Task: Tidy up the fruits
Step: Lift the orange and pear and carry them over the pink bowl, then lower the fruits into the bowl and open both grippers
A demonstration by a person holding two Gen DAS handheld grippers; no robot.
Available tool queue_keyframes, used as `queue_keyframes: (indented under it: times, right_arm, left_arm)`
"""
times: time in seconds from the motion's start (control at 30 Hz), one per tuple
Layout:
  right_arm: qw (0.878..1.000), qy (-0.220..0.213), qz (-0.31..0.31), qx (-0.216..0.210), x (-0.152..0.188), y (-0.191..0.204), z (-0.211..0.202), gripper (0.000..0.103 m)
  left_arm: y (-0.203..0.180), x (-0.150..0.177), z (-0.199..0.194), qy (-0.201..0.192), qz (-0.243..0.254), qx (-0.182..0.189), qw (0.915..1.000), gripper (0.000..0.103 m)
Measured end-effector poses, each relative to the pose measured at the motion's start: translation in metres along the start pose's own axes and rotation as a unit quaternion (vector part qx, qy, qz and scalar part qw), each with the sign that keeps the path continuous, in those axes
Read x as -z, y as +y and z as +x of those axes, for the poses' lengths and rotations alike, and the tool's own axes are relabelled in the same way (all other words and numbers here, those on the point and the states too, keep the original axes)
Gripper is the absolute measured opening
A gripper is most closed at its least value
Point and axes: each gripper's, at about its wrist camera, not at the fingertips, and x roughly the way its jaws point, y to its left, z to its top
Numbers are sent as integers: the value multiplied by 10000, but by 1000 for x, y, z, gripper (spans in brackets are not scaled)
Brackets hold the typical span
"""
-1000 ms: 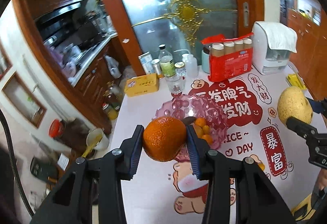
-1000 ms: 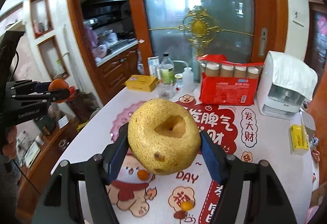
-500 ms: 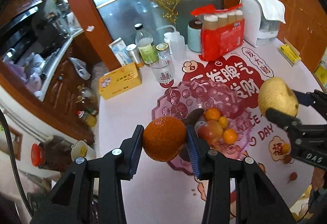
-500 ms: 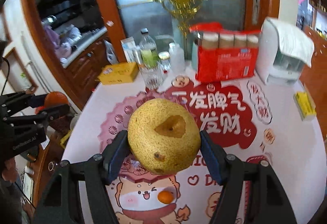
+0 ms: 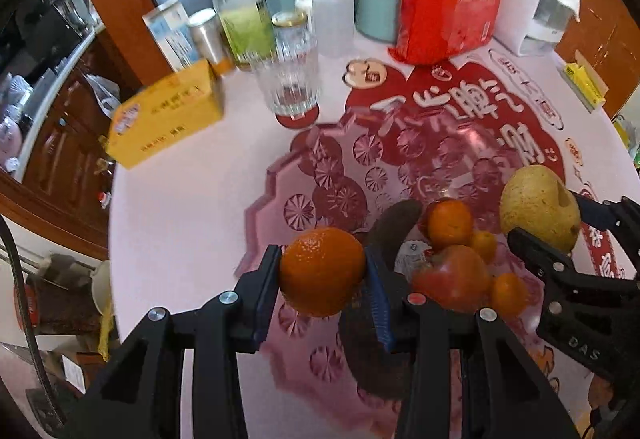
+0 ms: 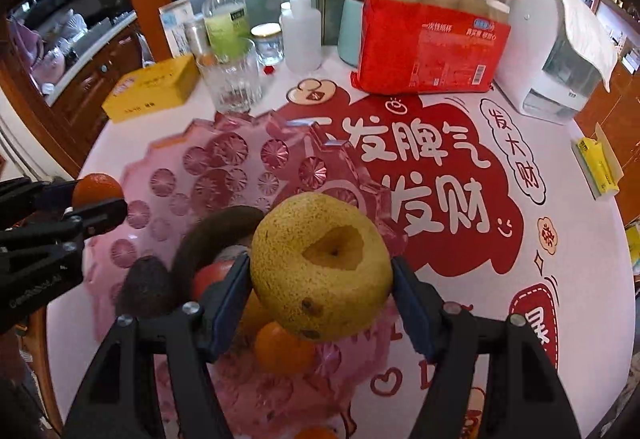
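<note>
My left gripper is shut on an orange, held above the near left rim of the pink glass fruit dish. My right gripper is shut on a large yellow pear, which hangs over the dish on its right side. Inside the dish lie a dark banana, an avocado, a red apple and small oranges. In the right wrist view the left gripper shows at the left edge with its orange. The pear shows at the right of the left wrist view.
At the back of the table stand a drinking glass, a yellow box, bottles, a red pack of paper cups and a white appliance. A small yellow pack lies near the right edge.
Both grippers have come down and forward toward the dish, each still holding its fruit. The dish and table now fill much more of both views.
</note>
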Motion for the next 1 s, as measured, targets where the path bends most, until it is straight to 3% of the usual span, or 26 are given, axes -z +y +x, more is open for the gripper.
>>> queue_keyframes:
  times: [0.23,0.37,0.43,0.5,0.6,1.0]
  right_arm:
    - [9996,198,-190,117,-3,10,28,70]
    - [9990,19,-365,273,-3,17,28,70]
    - [9988,-1,-380,303,-4,18,29,70]
    - [9989,2,-373,300,-4,19,29,70]
    - [9991,22,-309,277,-4,18,30,70]
    - [9985,-497,-205,-46,-7,16,-3,71]
  left_arm:
    - [0,0,45,323,-12,132,9994,40]
    - [3,2,54,388,-47,166,9991,42]
    - [3,3,53,344,-47,202,9992,50]
    - [3,3,47,234,-60,202,9995,70]
    - [3,3,34,32,-24,44,10000,79]
    - [20,13,-7,-234,-383,-253,9987,90]
